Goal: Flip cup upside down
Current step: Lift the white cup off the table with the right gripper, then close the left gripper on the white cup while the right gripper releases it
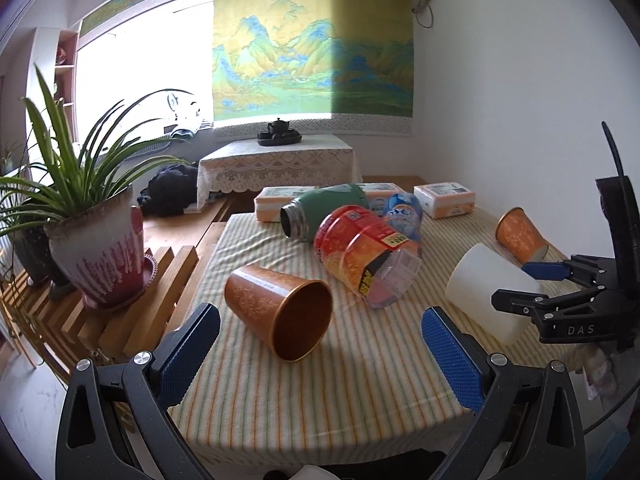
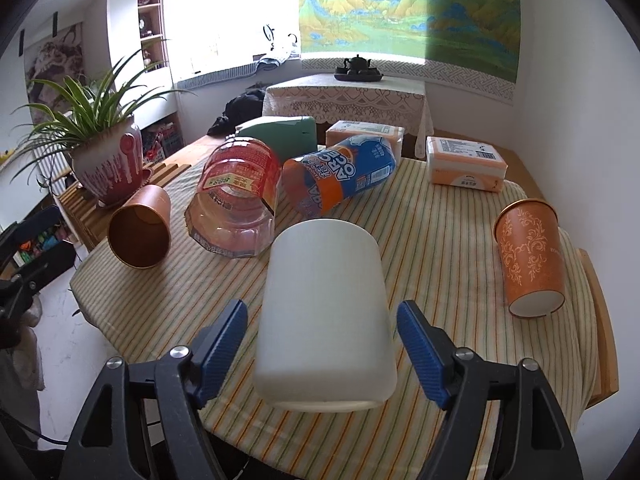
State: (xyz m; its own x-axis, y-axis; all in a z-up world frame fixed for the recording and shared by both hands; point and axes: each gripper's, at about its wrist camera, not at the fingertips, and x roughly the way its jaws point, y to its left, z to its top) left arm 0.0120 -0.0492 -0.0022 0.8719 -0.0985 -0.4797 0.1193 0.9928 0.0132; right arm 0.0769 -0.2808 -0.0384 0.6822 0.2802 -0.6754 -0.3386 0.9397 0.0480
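Observation:
A white cup point(image 2: 326, 312) lies on its side on the striped tablecloth point(image 2: 440, 240), mouth toward the camera. My right gripper point(image 2: 322, 344) is open, one blue pad on each side of the cup, small gaps showing. In the left wrist view the white cup point(image 1: 486, 292) lies at the right with the right gripper point(image 1: 528, 284) around it. My left gripper point(image 1: 320, 354) is open and empty, just in front of an orange cup point(image 1: 280, 312) lying on its side, mouth toward it. A second orange cup point(image 2: 530, 256) lies at the right.
A red clear jar point(image 2: 236, 204), a blue bottle point(image 2: 344, 172) and a green flask point(image 2: 280, 136) lie in the middle of the table. Two tissue packs point(image 2: 464, 164) sit at the back. A potted plant point(image 1: 96, 248) stands on a wooden rack at the left.

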